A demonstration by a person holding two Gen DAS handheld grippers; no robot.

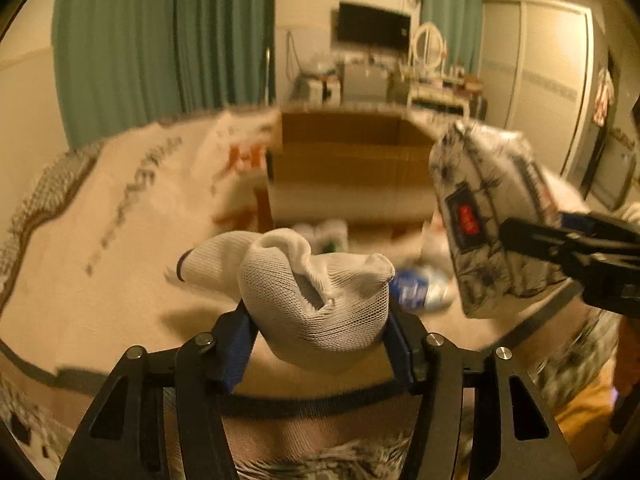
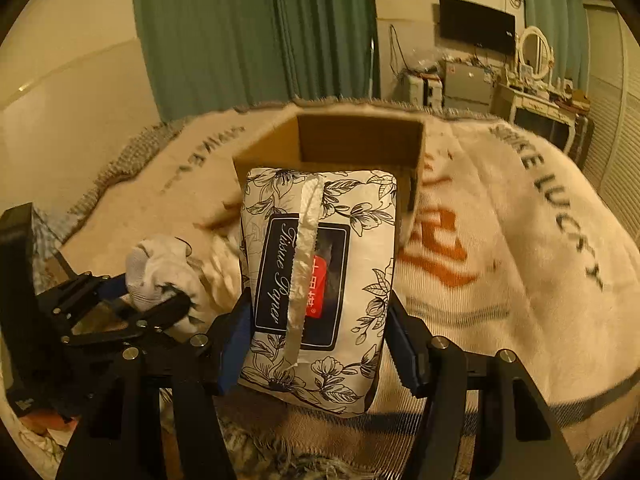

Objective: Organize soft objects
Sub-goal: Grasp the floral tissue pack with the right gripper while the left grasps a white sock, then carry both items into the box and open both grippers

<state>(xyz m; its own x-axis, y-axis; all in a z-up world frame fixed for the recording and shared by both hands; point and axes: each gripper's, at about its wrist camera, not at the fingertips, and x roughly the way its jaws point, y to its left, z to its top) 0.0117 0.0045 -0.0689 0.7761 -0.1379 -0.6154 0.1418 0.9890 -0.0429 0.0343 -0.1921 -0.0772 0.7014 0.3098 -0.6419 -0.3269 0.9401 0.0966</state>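
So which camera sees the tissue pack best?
The right wrist view: the tissue pack faces it squarely, label readable, gripped by the right tongs. The left wrist view shows it only at an angle, partly blurred.

I'm working in a home bedroom: long green curtains (image 2: 256, 32), wall-mounted black television (image 2: 476, 24), white mirrored dressing table (image 2: 536, 80), cream lettered blanket (image 2: 520, 240).

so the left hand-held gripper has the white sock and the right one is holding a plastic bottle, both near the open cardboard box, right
Not quite. The right hand-held gripper holds a floral tissue paper pack, not a bottle, as the right wrist view shows. The rest stands: the left hand-held gripper has the white sock, near the open cardboard box.
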